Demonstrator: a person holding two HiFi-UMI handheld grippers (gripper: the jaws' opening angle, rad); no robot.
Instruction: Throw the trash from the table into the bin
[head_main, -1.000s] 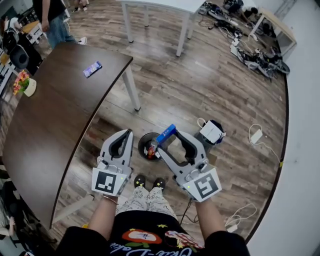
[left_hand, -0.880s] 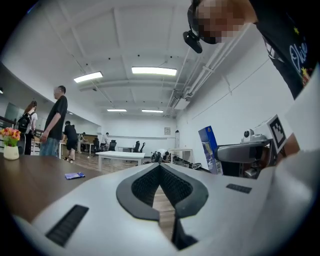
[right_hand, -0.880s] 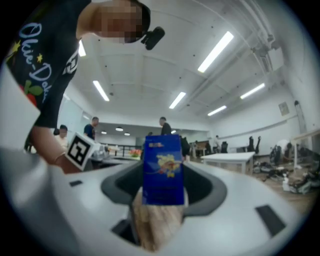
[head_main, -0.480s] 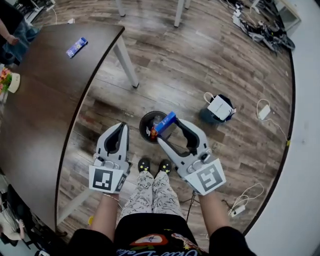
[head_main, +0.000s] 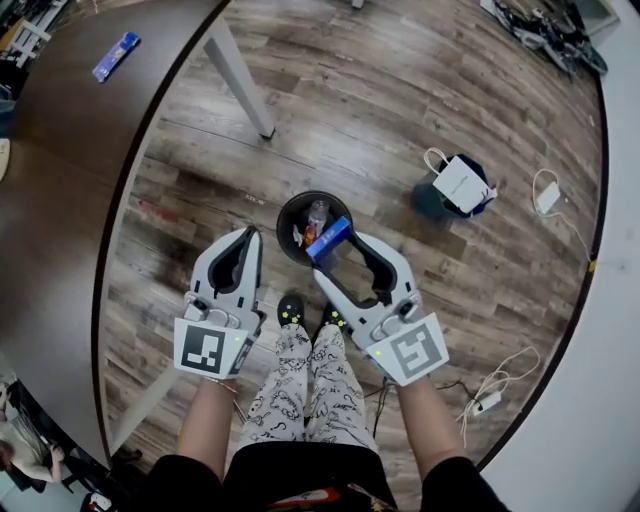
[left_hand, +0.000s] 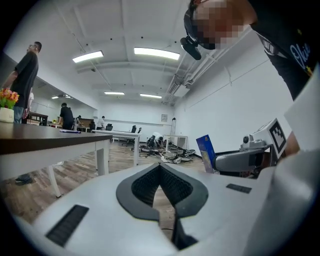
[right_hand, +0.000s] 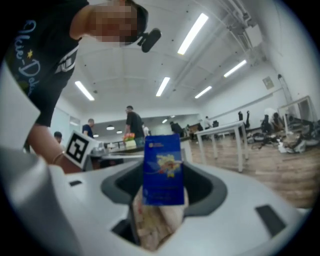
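A round black bin (head_main: 287, 222) stands on the wood floor just in front of the person's feet, with a bottle and scraps inside. My right gripper (head_main: 338, 253) is shut on a blue packet (head_main: 330, 238), which hangs over the bin's near rim. In the right gripper view the blue packet (right_hand: 162, 170) stands upright between the jaws with a crumpled pale wrapper (right_hand: 154, 224) pinched below it. My left gripper (head_main: 249, 236) is left of the bin, jaws shut and empty; its pads (left_hand: 150, 186) meet at the tip. Another blue wrapper (head_main: 115, 56) lies on the dark table (head_main: 60, 170).
The table's white leg (head_main: 240, 85) stands beyond the bin. A dark bag with a white paper (head_main: 460, 185) sits to the right, with a charger (head_main: 548, 198), cables and a power strip (head_main: 487, 402) near the wall. People stand far off in the room.
Both grippers have come down toward the floor. The bin has grown nearer, and the blue packet now sits over its rim. The table has slid to the upper left of the view.
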